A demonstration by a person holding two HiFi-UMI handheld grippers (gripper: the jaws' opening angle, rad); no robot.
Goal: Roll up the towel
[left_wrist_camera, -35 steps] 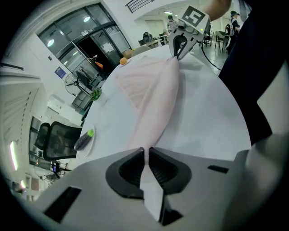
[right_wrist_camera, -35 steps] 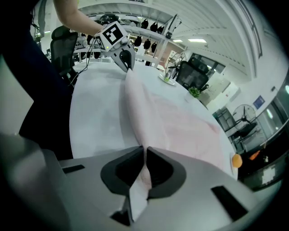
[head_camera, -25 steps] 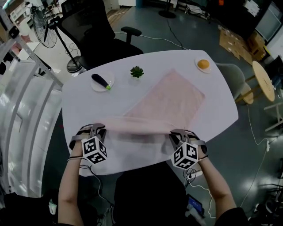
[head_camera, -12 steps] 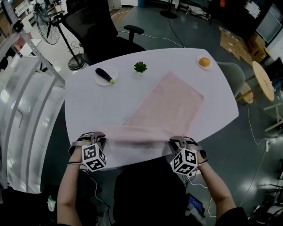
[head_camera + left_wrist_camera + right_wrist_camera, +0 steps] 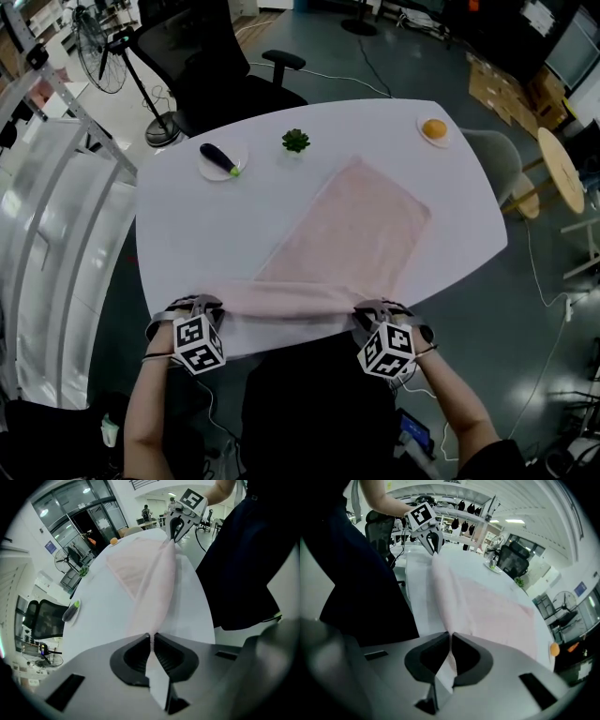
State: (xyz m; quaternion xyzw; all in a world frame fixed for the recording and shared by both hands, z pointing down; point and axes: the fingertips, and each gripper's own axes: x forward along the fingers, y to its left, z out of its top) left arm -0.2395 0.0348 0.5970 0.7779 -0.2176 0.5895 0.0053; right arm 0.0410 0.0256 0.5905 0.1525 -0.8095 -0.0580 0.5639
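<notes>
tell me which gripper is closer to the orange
Right. The right gripper pinches the near edge of the towel, on the same side of the table as the orange; the left gripper pinches that edge farther over, on the eggplant side.

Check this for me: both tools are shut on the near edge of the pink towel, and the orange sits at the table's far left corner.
Wrong on one point: the head view shows the orange at the far right corner of the table, not the left. The rest holds: the left tool and the right tool are both shut on the near edge of the pink towel.
</notes>
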